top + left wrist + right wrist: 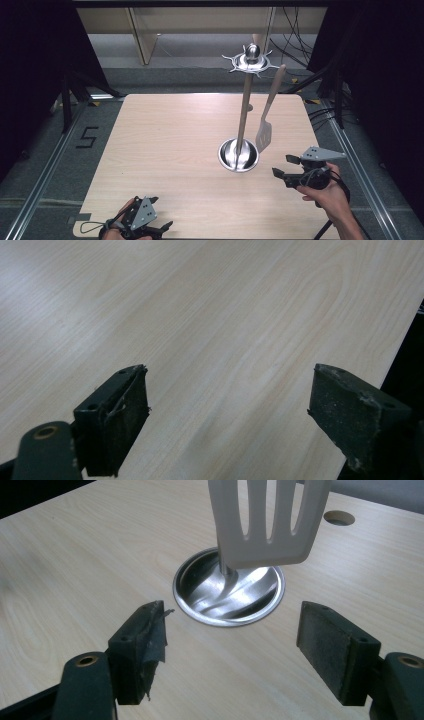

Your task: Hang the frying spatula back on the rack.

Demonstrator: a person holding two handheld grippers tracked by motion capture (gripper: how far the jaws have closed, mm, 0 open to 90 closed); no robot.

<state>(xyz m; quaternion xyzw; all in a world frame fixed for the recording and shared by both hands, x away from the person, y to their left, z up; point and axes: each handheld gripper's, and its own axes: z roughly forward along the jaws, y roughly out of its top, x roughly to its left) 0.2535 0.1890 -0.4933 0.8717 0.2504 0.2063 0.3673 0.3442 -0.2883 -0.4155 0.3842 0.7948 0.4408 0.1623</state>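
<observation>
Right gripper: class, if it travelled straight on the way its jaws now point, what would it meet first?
Most likely the slotted spatula hanging from the utensil stand, just above the stand's round steel base. The right gripper is open; depth is uncertain.

One mark is legible: a black numeral "5" (88, 137). It sits on the grey floor (45, 150) left of the table (165, 150).

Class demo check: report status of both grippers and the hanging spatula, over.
Left gripper open, idle at table's near edge. Right gripper open, facing the spatula. Spatula hangs from the utensil stand, untouched. Nothing in the way.
</observation>
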